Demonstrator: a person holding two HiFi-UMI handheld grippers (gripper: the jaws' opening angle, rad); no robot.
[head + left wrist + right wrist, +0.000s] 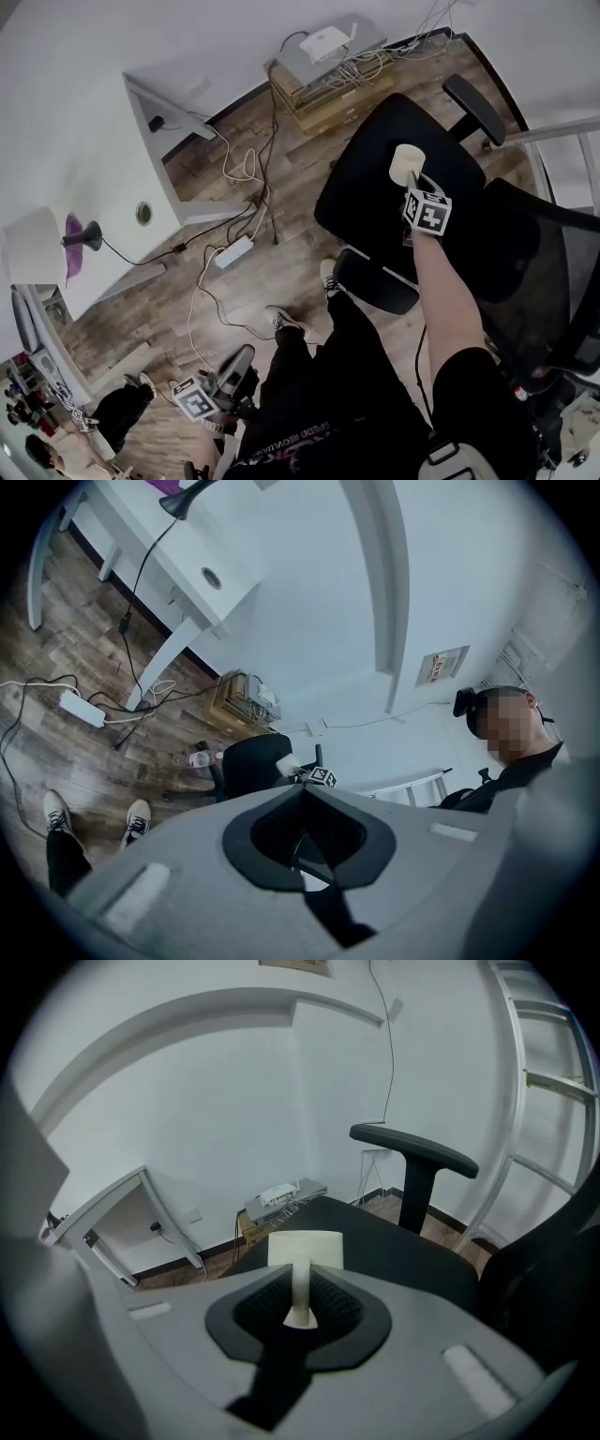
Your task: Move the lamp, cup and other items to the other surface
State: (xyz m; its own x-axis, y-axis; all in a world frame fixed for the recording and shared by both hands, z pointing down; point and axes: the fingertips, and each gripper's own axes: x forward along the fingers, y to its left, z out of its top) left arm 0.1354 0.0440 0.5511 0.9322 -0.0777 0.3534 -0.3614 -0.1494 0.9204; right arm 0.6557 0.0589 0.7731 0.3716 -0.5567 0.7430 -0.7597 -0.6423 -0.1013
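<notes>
**Operator:** State of the right gripper [302, 1283]?

**Technician:** Its jaws stand narrow, clamped on a thin cream part of the cup [306, 1249], most likely the handle. The cup body sits just beyond the jaw tips, with its long axis upright.

**Operator:** What lies beneath the jaws?

**Technician:** The black chair seat [403, 1255] lies directly below and ahead of the jaws. The cup appears to be just above the seat; contact cannot be confirmed. The coming move is judged to be a short descent that keeps the cup upright, followed by release.

**Operator:** Cup contents?

**Technician:** The mouth faces up. No contents can be made out.

**Operator:** State of the left gripper [302, 841]?

**Technician:** Its jaws are together with nothing between them. It hangs low beside the person's leg.

**Operator:** Location of the remaining item?

**Technician:** The lamp [82, 236] stands on the white desk [103, 122], well apart from both sets of jaws. From the left jaws it lies ahead and upward. The left jaws are the nearer pair, so the left hand is judged the better choice for that pickup. The lamp's cord [141, 255] runs off the desk to the floor and may snag.
</notes>
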